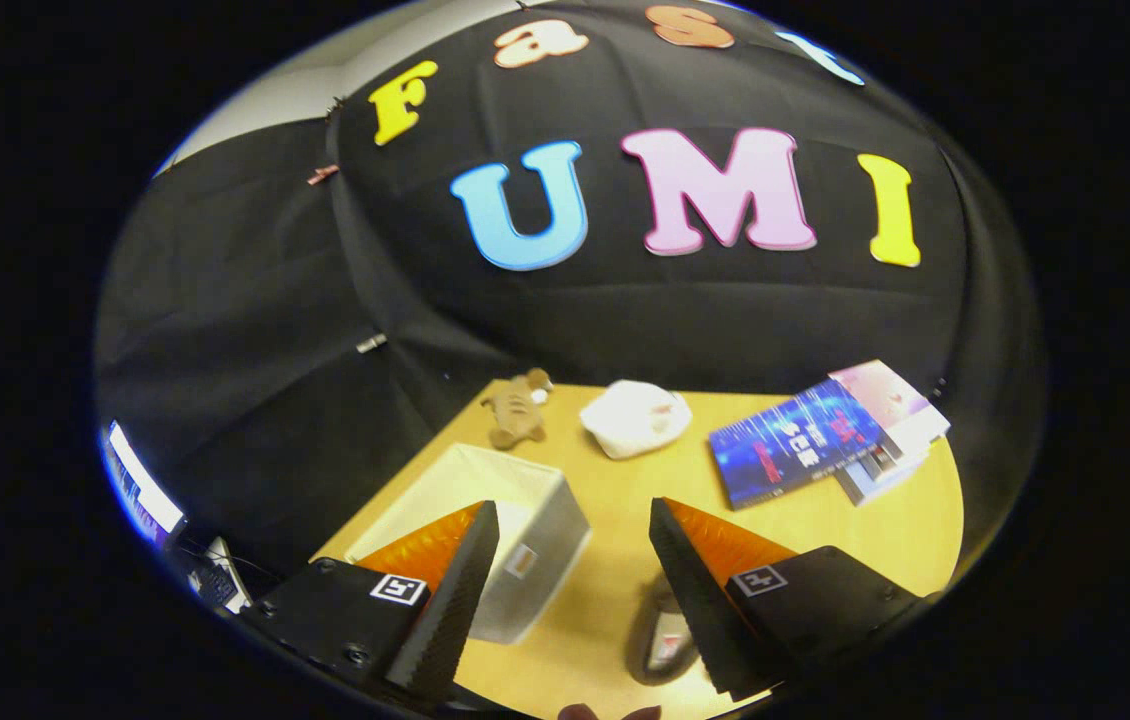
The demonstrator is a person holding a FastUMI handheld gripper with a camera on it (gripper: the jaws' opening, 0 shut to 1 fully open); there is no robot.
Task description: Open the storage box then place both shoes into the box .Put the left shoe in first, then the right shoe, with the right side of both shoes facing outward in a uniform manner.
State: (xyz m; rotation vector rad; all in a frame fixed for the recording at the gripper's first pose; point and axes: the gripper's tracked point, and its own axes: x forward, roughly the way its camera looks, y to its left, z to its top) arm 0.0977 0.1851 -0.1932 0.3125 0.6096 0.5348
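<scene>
My gripper (573,520) hangs open above the yellow table (825,530), with nothing between its fingers. A white fabric storage box (525,520) stands under and just beyond the left finger, its top open and its inside partly hidden by that finger. A grey shoe (660,640) lies on the table beside the right finger, which covers part of it. I see one shoe here.
A brown plush toy (517,408) and a white crumpled bag-like object (635,418) lie at the table's far edge. A blue book (793,442) and a pale book stack (893,420) lie at the far right. A lit screen (140,490) stands off the table's left.
</scene>
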